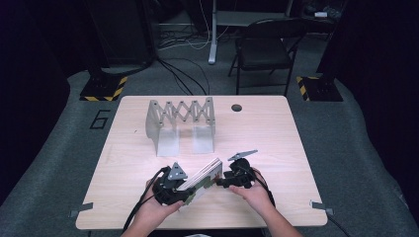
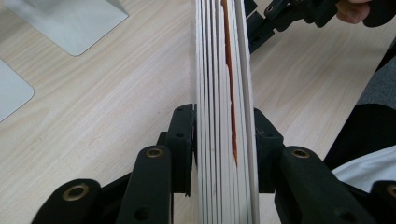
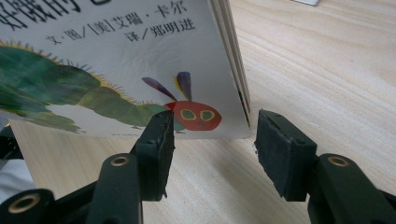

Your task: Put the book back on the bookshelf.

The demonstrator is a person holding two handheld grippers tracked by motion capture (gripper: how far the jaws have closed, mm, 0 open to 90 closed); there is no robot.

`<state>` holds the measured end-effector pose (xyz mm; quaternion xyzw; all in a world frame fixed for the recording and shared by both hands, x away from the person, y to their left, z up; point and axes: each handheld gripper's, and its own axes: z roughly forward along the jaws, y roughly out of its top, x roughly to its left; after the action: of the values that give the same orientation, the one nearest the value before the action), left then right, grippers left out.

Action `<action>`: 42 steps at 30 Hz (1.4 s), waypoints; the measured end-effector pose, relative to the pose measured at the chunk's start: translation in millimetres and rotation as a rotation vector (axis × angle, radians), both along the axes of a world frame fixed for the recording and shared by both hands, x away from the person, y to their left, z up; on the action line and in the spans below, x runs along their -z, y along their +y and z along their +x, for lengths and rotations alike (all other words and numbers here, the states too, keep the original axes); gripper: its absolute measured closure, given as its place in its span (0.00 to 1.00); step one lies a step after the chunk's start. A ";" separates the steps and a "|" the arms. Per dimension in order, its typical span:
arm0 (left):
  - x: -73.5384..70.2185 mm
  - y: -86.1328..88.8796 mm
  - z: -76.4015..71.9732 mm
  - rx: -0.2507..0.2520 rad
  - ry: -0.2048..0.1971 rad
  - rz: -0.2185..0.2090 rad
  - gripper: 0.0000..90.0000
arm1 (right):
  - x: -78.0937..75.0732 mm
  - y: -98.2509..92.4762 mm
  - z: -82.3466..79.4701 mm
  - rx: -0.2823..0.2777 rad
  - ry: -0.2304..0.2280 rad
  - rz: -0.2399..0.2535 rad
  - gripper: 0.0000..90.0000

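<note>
High view shows a picture book [image 1: 203,178] standing tilted on the table [image 1: 276,138], between two grippers. The left gripper [image 1: 184,193] squeezes the book's pages tight. The right gripper [image 1: 220,181] has its jaws around the book's corner, and I cannot tell if they pinch it. I think holding low and steady keeps it from flopping. Its cover has a green caterpillar and Chinese words, "艾瑞·卡尔".
</note>
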<state>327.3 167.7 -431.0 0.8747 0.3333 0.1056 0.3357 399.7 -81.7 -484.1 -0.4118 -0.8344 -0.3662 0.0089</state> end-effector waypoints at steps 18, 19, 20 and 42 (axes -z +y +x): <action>14.8 -8.7 4.6 0.001 0.007 0.016 0.74 | 2.9 0.2 0.9 -0.001 0.003 -0.007 0.52; 14.8 -8.7 4.7 0.001 0.006 0.019 0.75 | 3.2 0.2 1.0 0.002 0.000 -0.003 0.52; 14.9 -8.9 5.1 -0.001 0.005 0.020 0.75 | 3.3 -0.1 1.1 0.004 -0.005 -0.003 0.52; 14.9 -12.7 7.8 0.014 0.015 0.036 0.83 | 3.4 -8.0 5.1 0.011 -0.008 -0.005 0.52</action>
<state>335.1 155.0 -445.8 0.8836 0.3280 0.1025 0.3180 404.8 -89.8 -487.5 -0.4150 -0.8330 -0.3659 0.0023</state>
